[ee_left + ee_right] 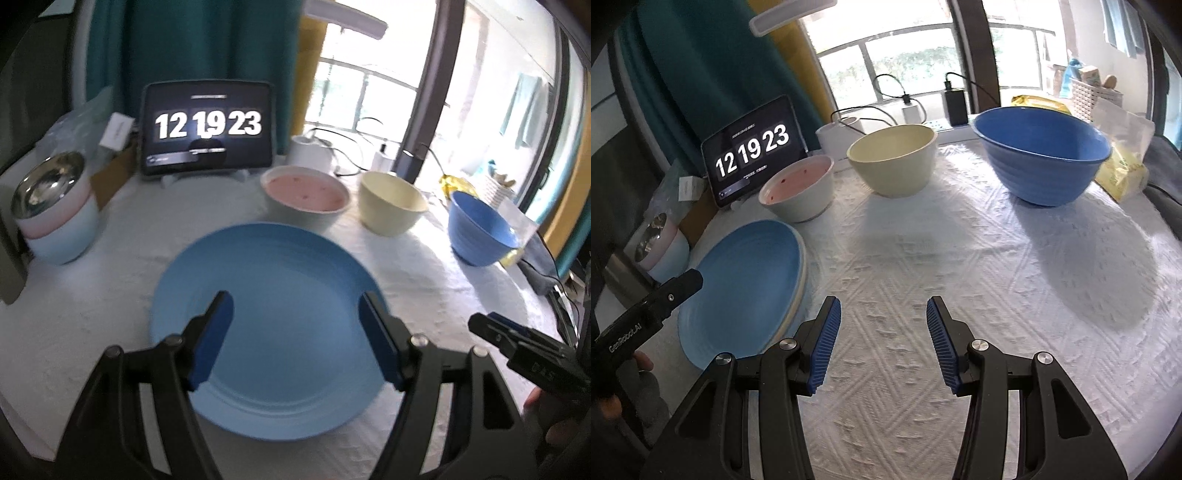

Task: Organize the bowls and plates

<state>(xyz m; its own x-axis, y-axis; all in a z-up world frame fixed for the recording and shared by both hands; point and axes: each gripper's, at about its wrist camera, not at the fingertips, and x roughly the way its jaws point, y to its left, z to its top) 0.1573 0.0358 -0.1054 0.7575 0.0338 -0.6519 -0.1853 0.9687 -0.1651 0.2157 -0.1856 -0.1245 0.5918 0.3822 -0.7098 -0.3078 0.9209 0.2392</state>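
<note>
A light blue plate (273, 325) lies on the white tablecloth (92, 332). My left gripper (295, 299) hovers over it, open, with nothing between its blue pads. In the right wrist view the blue plate (746, 280) tops a stack, and a cream plate rim (800, 291) shows under it. My right gripper (882, 302) stands open over bare cloth to the right of the stack. Behind stand a white bowl with a pink inside (798, 188), a cream bowl (894, 162) and a large blue bowl (1041, 155), all upright and apart.
At the far left a steel bowl sits nested in pink and pale blue bowls (55, 206). A tablet showing a clock (207, 129) leans at the back. Chargers and cables (955, 99) and a yellow bag (1123, 173) line the window side. The tablecloth (960, 277) spreads to the right.
</note>
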